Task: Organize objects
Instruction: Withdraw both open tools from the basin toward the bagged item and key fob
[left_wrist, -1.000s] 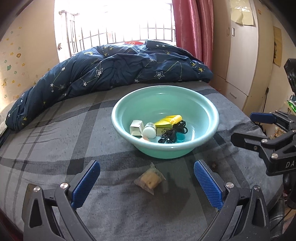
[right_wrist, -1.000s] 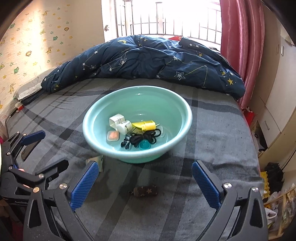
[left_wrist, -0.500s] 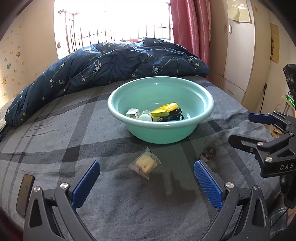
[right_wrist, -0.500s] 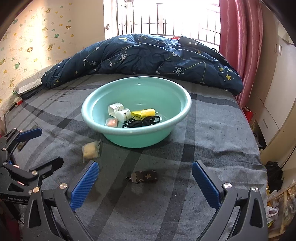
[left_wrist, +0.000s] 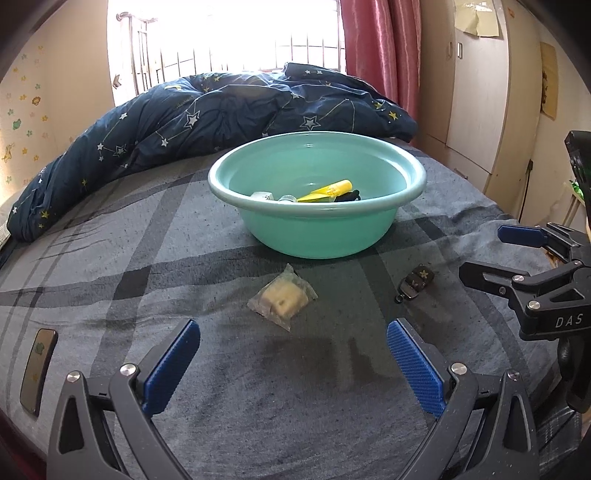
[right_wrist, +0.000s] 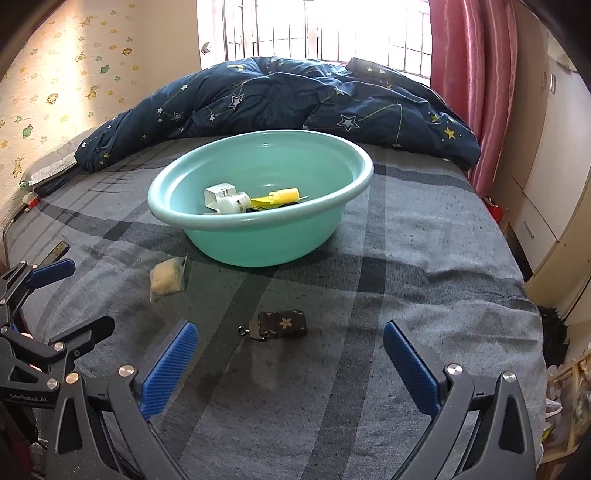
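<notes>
1. Grey checked bedding (left_wrist: 110, 236) covers the bed; a teal basin (left_wrist: 317, 236) sits on it about the middle, with a navy starred duvet (left_wrist: 221, 110) heaped behind it below a glaring barred window.
2. Inside the basin, the near wall hides most of the contents: a yellow tube (right_wrist: 282, 194) and a white box (right_wrist: 218, 194) show clearly from the right wrist view, a white cap beside the box, and dark cord barely peeks over the rim.
3. A clear packet (left_wrist: 282, 301) with something pale yellow inside lies on the bedding just in front of the basin; its contents are too blurred to name.
4. A brown key pouch (right_wrist: 279, 325) with flower marks and a metal ring lies near the packet, apart from the basin.
5. The left gripper (left_wrist: 291, 365) hovers low over the bedding, fingers spread wide, nothing between them; the packet lies ahead of them.
6. The right gripper (right_wrist: 290, 363) also stands wide and holds nothing, the pouch just ahead between its fingertips' lines.
7. A flat dark phone-like slab (left_wrist: 38, 371) lies at the left edge, partly cut off by the lens rim.
</notes>
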